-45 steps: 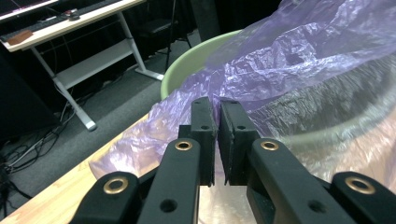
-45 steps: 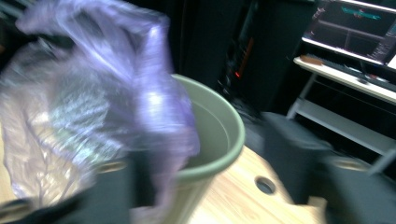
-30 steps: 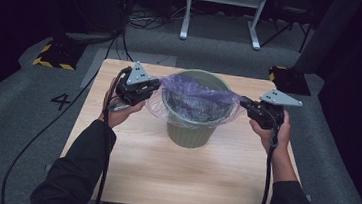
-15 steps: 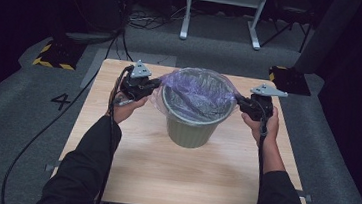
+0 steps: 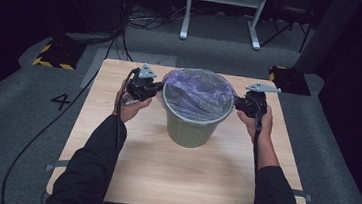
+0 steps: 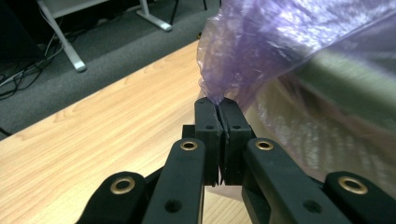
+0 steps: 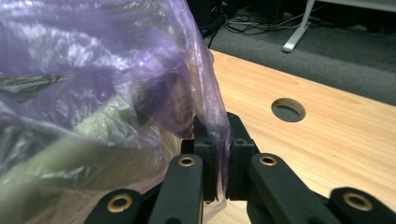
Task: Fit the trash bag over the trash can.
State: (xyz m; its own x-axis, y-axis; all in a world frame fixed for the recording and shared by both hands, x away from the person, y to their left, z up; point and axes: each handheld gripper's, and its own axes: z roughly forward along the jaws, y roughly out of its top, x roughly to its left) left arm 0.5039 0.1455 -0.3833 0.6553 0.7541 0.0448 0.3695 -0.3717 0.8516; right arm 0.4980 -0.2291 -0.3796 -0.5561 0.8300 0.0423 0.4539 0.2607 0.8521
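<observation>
A green-grey waste bin (image 5: 194,128) stands on the wooden table (image 5: 186,178), a little behind its middle. A thin purple plastic bag (image 5: 197,91) lines it and is stretched over the rim. My left gripper (image 5: 157,90) is at the bin's left side, just below the rim. Its jaws are shut on a pinch of the bag's edge (image 6: 280,42), seen close in the left gripper view (image 6: 218,103). My right gripper (image 5: 236,105) is at the bin's right side, also shut on the bag's film (image 7: 93,60), which runs down between its jaws (image 7: 217,123). The bin wall (image 6: 355,79) lies right behind the film.
A round hole (image 7: 288,109) is cut in the tabletop near the right gripper. Grey carpet surrounds the table, with a white-legged stand (image 5: 222,15) and cables behind, and black blocks (image 5: 55,52) with yellow stripes on the floor at the left.
Both hands have come down and in beside the bin. The bag's edge, loose above the rim before, now lies pulled down over it on both sides.
</observation>
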